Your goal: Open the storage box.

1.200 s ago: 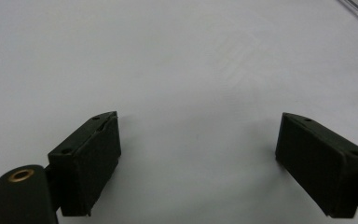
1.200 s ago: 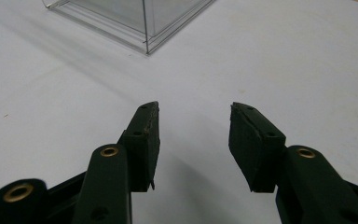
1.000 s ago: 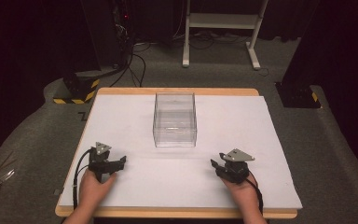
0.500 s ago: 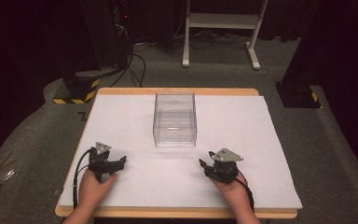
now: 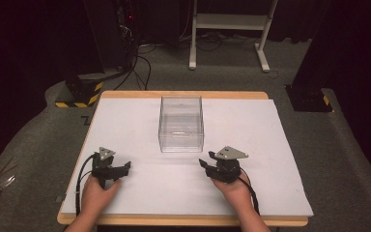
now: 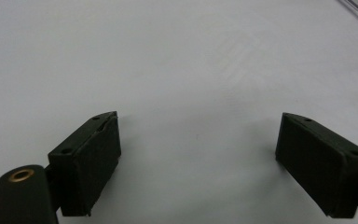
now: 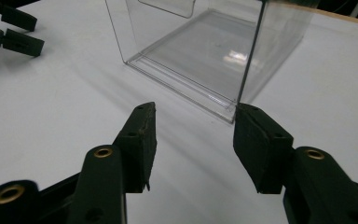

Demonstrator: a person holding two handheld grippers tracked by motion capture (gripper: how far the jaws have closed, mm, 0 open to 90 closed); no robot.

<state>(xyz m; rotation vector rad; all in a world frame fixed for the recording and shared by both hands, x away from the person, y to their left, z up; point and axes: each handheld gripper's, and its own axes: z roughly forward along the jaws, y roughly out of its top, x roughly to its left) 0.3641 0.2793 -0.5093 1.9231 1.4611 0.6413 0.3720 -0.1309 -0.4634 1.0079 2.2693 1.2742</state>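
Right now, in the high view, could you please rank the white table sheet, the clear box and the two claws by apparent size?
1. White table sheet
2. Clear box
3. Right claw and left claw: they look alike, so unranked.

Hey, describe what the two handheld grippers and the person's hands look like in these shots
Both grippers are black. The left gripper and the right gripper each carry a grey three-cornered plate on top and trail a black cable. Each has two blocky black jaws with flat pads, and brass-coloured eyelets sit in the jaw arms. The hands are bare; no sleeves or gloves show.
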